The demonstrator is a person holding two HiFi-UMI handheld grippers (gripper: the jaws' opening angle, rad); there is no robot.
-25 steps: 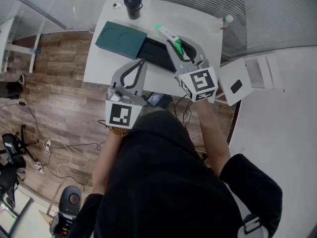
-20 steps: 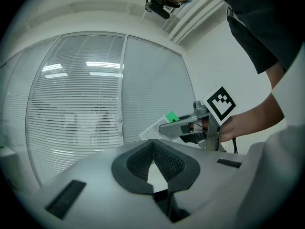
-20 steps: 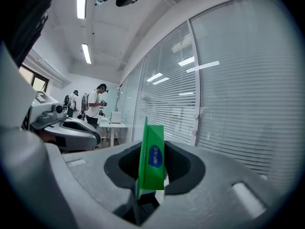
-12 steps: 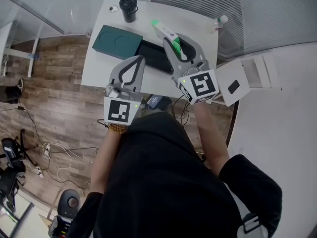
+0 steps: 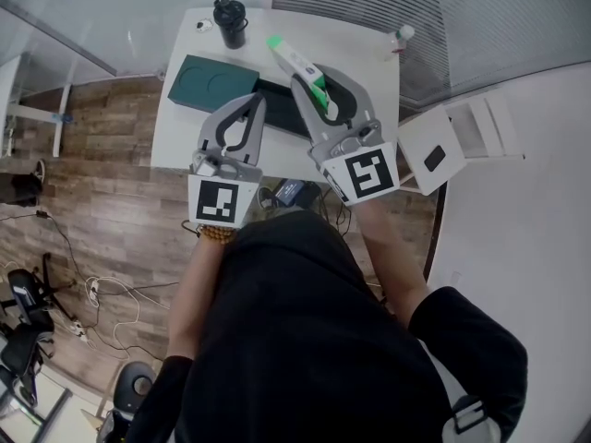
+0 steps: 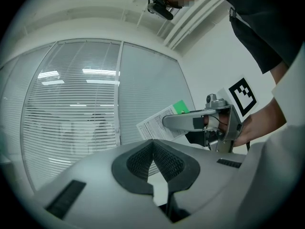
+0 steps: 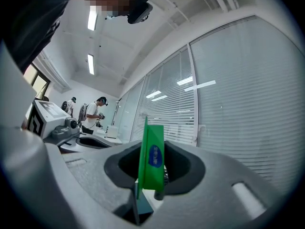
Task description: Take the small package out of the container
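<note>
Right gripper (image 5: 309,79) is clamped on the small package (image 5: 294,61). In the right gripper view the package (image 7: 151,159) stands edge-on between the pads of the right gripper (image 7: 153,149), green end sticking out past the tips. The left gripper view shows it white with printed text and one green corner (image 6: 164,122), up in the air against the window blinds.

Left gripper (image 5: 251,109) has its jaws together, with the pads meeting at the tip and nothing between them (image 6: 152,142). It sits just beside the right gripper, on that gripper's left.

The black container (image 5: 277,98) lies on the white table (image 5: 365,53), between and below the two grippers' tips. The package is out of it, beyond its far edge. A dark green box (image 5: 211,83) touches the container, ahead-left of the left gripper.
</note>
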